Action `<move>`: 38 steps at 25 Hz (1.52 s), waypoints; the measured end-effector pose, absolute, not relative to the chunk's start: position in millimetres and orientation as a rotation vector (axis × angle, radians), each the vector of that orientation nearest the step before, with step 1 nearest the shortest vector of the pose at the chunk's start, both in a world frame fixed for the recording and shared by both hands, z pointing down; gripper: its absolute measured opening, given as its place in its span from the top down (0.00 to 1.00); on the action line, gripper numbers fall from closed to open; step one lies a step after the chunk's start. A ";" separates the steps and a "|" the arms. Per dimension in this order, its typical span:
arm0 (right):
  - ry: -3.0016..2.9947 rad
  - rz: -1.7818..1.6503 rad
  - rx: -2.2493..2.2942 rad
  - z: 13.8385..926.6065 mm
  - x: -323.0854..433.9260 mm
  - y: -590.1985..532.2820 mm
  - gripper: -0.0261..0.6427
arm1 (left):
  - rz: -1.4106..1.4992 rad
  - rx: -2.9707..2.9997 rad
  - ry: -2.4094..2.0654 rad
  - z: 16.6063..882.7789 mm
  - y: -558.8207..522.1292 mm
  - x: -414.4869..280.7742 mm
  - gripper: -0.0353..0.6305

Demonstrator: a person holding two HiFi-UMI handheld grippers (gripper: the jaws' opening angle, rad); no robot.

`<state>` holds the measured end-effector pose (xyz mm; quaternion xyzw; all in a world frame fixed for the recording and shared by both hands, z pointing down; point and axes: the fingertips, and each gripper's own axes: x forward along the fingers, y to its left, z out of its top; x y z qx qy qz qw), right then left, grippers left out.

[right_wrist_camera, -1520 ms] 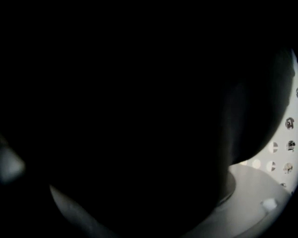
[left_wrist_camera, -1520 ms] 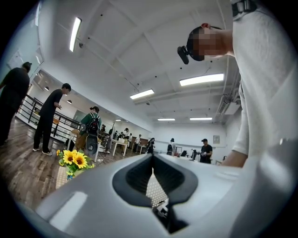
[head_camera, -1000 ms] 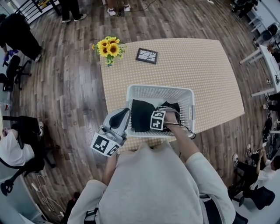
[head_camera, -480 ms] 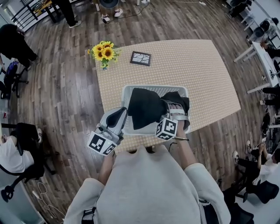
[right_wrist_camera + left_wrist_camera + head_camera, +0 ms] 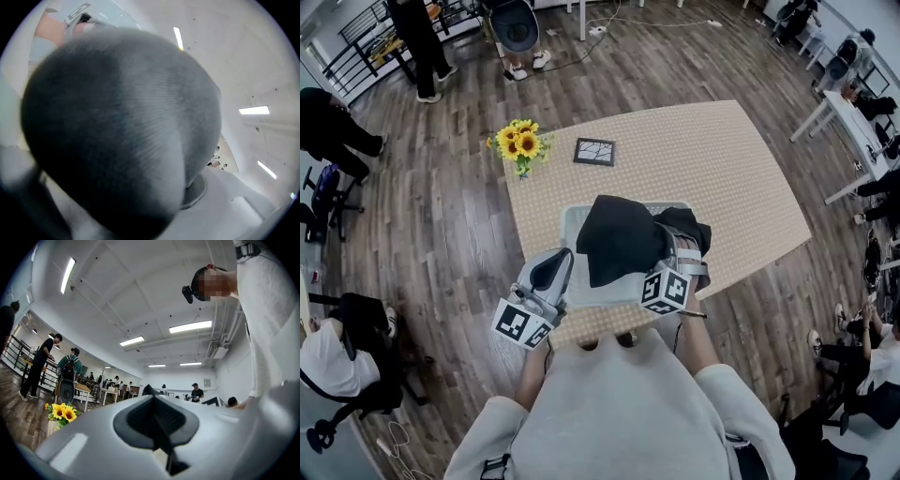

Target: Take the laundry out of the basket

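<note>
A white slatted laundry basket [image 5: 572, 292] stands at the near edge of the table. A black garment [image 5: 619, 239] is raised above its rim, bunched and draped, with my right gripper [image 5: 669, 247] shut on it at its right side. In the right gripper view the dark cloth [image 5: 117, 122] fills almost the whole picture and hides the jaws. My left gripper [image 5: 550, 272] hovers by the basket's near left corner, tipped upward, shut and holding nothing; its view shows its closed jaws [image 5: 154, 427] against the ceiling. What lies in the basket under the garment is hidden.
The beige table [image 5: 722, 169] carries a bunch of sunflowers [image 5: 517, 145] at its far left corner and a small framed picture [image 5: 594, 151] beside them. Around it are wooden floor, office chairs and several people standing or sitting at the edges.
My right gripper has lifted the black garment up out of the basket and drawn back toward me. The left gripper has stayed by the basket's corner.
</note>
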<state>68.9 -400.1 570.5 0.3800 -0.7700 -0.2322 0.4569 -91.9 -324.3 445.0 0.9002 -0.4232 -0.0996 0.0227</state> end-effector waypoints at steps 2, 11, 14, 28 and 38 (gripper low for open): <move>-2.012 -0.461 1.008 564.4 67.7 -396.3 0.67 | -0.307 2.784 -1.314 446.3 -320.7 -94.2 0.93; -2.765 0.264 1.359 486.9 67.8 -379.5 0.69 | -0.333 2.812 -1.285 436.5 -314.5 -108.9 0.93; -2.794 0.247 1.414 471.7 73.0 -365.6 0.69 | -0.339 2.818 -1.242 438.4 -309.4 -109.3 0.93; -2.787 0.117 1.455 446.1 64.0 -289.1 0.69 | -0.344 2.826 -1.161 448.5 -275.8 -113.2 0.93; -2.831 0.082 1.431 435.8 72.0 -212.4 0.69 | -0.357 2.856 -1.150 441.3 -217.6 -95.1 0.93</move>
